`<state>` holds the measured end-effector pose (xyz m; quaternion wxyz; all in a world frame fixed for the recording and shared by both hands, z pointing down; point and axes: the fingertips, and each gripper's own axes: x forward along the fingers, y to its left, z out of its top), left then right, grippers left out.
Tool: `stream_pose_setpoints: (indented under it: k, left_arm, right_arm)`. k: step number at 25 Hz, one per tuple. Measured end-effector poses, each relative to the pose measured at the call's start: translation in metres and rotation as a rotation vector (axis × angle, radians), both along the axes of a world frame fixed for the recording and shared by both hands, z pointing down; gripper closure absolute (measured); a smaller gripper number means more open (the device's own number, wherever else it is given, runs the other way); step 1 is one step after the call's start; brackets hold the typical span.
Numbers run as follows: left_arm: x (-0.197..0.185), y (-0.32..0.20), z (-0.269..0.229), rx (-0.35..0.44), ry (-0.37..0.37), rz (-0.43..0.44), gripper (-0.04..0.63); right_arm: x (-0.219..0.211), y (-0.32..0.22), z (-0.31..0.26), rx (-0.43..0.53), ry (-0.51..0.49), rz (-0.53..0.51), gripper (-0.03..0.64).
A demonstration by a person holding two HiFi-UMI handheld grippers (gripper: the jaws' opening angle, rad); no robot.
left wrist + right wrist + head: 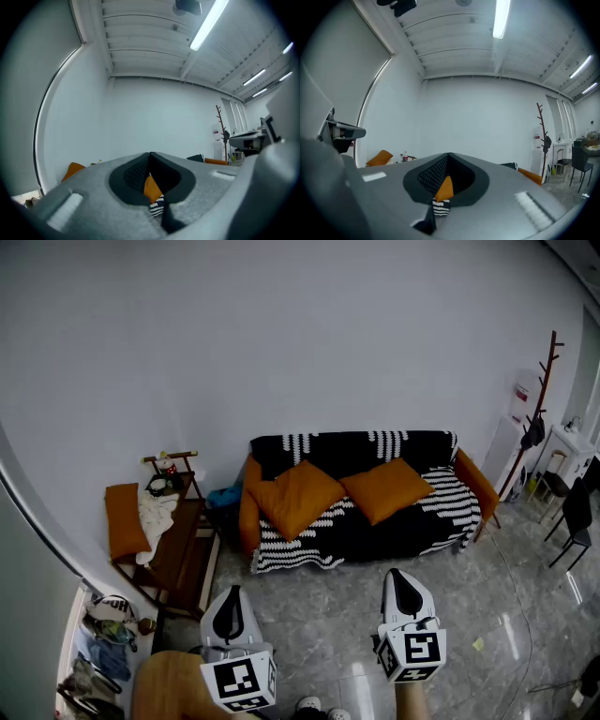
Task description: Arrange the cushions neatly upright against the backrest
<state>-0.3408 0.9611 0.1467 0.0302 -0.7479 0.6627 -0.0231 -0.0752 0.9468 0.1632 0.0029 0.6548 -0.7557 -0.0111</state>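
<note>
Both pairs of tongs sit at the bottom of the head view, above the grey floor (319, 601) and well apart from the sofa (349, 452) — the left tongs (231, 594) at lower left, the right tongs (399, 577) just right of centre. Each pair is pressed together with nothing gripped. In the middle of the frame the sofa, under a black-and-white striped cover, carries two orange cushions side by side: the left cushion (294, 496) and the right cushion (385, 488), both turned corner-up and tilted back toward the backrest, their near corners meeting. A third orange cushion (125, 519) rests on a wooden rack (183, 559) at the left edge
</note>
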Motion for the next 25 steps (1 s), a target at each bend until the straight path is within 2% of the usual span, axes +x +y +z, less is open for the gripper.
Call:
stream_pose_setpoints:
  k: [15, 20, 22, 24, 25]
  left_arm:
    - [-0.005, -0.025, 0.007, -0.014, 0.002, 0.001, 0.591]
    - [-0.019, -0.036, 0.007, 0.002, 0.026, -0.033, 0.591]
    - [-0.024, -0.042, 0.008, 0.006, 0.036, -0.042, 0.589]
    - [-0.028, -0.049, 0.009, 0.012, 0.036, -0.042, 0.463]
    - [-0.029, -0.052, 0.009, 0.014, 0.031, -0.04, 0.431]
  right_arm:
    - [-0.006, -0.024, 0.003, -0.002, 0.0, 0.001, 0.612]
    - [-0.012, -0.035, 0.004, 0.016, -0.016, -0.015, 0.612]
    - [-0.018, -0.04, 0.005, 0.029, -0.022, -0.029, 0.577]
    - [-0.022, -0.046, 0.005, 0.04, -0.03, -0.033, 0.506]
    - [-0.024, -0.049, 0.003, 0.043, -0.035, -0.031, 0.472]
